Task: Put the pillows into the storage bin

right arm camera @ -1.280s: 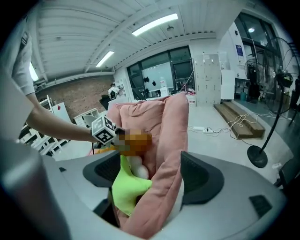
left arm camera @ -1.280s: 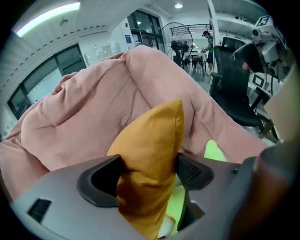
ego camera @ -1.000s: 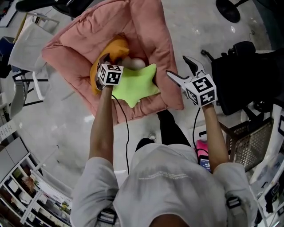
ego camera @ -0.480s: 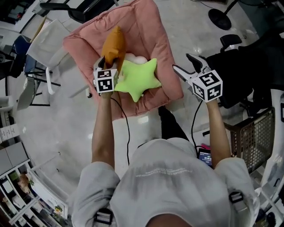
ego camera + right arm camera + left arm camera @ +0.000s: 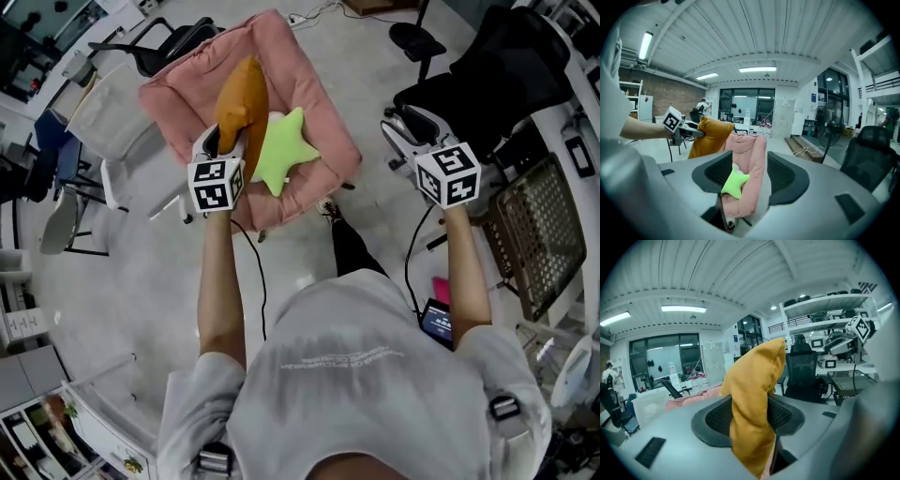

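A pink padded storage bin point(image 5: 309, 103) sits on the floor ahead of me, also seen in the right gripper view point(image 5: 754, 154). Inside it lie a green star pillow point(image 5: 281, 150) point(image 5: 735, 183) and a white pillow point(image 5: 273, 119), mostly hidden. My left gripper point(image 5: 223, 145) point(image 5: 749, 420) is shut on an orange pillow point(image 5: 240, 98) point(image 5: 757, 376), which stands upright above the bin's near left part. My right gripper point(image 5: 405, 139) point(image 5: 745, 176) hovers right of the bin, its jaws closing with nothing between them; the bin only shows far behind the gap.
A black office chair point(image 5: 506, 66) stands at the right, with a wire mesh basket point(image 5: 530, 234) nearer to me. White and dark chairs point(image 5: 103, 122) crowd the left. A person point(image 5: 702, 105) stands far off in the room.
The left gripper has lifted the orange pillow up out of the pink bin. The right gripper's jaws have narrowed. The bin now appears farther away.
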`<state>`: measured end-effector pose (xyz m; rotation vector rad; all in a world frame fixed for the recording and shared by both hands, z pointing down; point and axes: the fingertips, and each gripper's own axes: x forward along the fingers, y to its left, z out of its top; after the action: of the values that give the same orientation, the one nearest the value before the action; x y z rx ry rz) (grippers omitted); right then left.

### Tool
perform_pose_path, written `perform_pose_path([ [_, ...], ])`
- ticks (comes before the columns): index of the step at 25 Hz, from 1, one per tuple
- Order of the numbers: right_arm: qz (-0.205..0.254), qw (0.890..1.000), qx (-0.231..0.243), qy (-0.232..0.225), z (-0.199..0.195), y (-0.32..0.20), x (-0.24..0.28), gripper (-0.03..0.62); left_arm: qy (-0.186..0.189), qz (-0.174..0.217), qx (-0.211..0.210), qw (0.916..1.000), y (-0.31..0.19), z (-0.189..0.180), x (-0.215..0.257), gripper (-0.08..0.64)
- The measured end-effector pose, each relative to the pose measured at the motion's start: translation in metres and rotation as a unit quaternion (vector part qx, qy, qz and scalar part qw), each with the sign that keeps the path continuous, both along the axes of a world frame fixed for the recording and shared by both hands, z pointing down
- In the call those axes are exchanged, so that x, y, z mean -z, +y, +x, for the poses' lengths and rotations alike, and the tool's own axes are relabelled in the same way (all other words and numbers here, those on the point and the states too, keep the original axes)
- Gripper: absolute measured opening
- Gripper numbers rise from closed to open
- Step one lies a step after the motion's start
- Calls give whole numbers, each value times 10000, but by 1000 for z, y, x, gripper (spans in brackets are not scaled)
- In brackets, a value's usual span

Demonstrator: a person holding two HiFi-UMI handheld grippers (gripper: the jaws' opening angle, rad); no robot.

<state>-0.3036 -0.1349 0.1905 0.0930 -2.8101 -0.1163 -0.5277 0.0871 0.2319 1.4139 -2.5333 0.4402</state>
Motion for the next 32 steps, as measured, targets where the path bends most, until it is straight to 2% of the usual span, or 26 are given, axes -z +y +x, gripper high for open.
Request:
perform_pose_path([
  [4,-69,9976,-686,45,80,-3,4,222,55,67,-673,9977,-18,67,9,218],
  [7,-9,9925,-1213,137,133,-10,-2,196,205,155,-1165,9929,-43,110,8,218],
  [14,-224,9757,-2150,347,238,-21,-26,196,663,324,-2234,9719,-109,208,2,219],
  [19,-358,9588,-2777,481,327,-30,-51,206,927,168,-3108,9458,-169,305,-12,219],
  [24,-637,9309,-3563,486,445,-39,-80,232,1310,-151,-3753,9175,-218,420,-41,219],
  [28,-1055,9065,-4033,672,553,-42,-123,232,1773,-441,-4021,8972,-247,514,-80,218],
  [32,-1424,8858,-4329,871,640,-41,-171,232,2132,-817,-4125,8819,-269,595,-133,218],
])
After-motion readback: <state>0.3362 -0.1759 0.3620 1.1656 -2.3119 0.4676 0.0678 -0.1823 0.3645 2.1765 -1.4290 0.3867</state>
